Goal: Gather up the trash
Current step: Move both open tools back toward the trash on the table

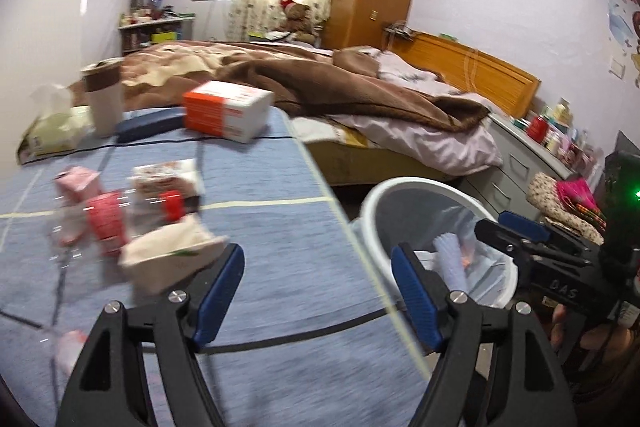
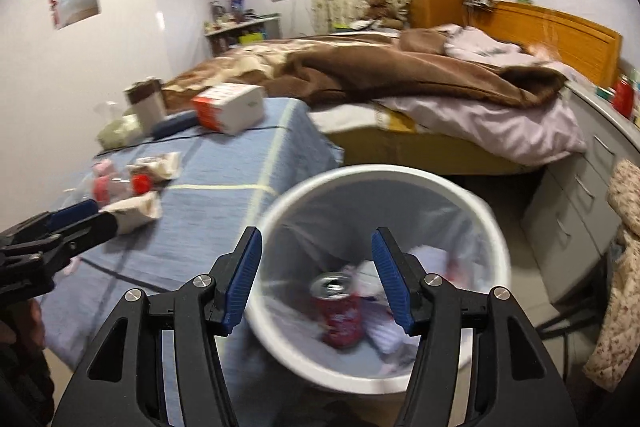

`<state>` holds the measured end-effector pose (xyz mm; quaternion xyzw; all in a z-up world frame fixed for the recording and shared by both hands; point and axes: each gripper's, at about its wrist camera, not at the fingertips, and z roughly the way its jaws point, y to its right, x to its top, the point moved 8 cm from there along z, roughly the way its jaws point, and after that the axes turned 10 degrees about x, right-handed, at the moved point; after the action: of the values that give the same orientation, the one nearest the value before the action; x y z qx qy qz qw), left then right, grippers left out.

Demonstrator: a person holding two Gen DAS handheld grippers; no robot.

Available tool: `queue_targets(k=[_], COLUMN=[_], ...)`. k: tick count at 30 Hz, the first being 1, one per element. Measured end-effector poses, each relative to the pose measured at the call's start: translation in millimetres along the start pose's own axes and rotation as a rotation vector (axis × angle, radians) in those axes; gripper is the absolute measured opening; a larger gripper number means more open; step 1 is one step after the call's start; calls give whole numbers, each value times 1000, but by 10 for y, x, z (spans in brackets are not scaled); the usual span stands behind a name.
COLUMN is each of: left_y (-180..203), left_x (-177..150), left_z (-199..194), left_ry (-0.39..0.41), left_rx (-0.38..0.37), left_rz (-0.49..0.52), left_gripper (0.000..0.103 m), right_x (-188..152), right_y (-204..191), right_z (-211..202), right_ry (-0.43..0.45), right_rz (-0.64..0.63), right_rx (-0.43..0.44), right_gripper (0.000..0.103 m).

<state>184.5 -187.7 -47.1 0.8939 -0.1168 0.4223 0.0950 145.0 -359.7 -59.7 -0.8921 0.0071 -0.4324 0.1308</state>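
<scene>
Right claw (image 2: pixel 316 279) open above bin (image 2: pixel 280 211), red can (image 2: pixel 340 311) inside

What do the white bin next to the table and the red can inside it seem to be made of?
The white bin looks like smooth moulded plastic: an even matte white rim, with a thin translucent liner bag inside. The red can seems to be metal, probably aluminium: its top is bare and silvery with a pull-tab opening, and its red printed side is glossy. Blur leaves finer detail open.
</scene>
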Motion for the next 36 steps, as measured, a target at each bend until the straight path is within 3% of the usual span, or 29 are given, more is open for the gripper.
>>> queue_targets(k=[5, 13, 18, 28, 36], left_y=[-444, -1231, -1590, -1931, -2104], left_x=[-74, -314, -490, -823, -939], left_z=[-162, -344, -381, -222, -76], left_ry=[14, 15, 1, -74, -114], left_rx=[42, 176, 259, 255, 256], left_rz=[-54, -130, -142, -170, -192], left_gripper=[80, 80, 80, 80, 80], right_x=[-4, -78, -132, -160, -83], right_y=[-378, -849, -1168, -1594, -1696], right_z=[121, 396, 580, 1004, 1252], right_ry=[-13, -54, -76, -147, -166], right_rz=[-24, -15, -40, 38, 147], right_rx=[71, 143, 146, 241, 251], right_gripper=[59, 59, 59, 59, 59])
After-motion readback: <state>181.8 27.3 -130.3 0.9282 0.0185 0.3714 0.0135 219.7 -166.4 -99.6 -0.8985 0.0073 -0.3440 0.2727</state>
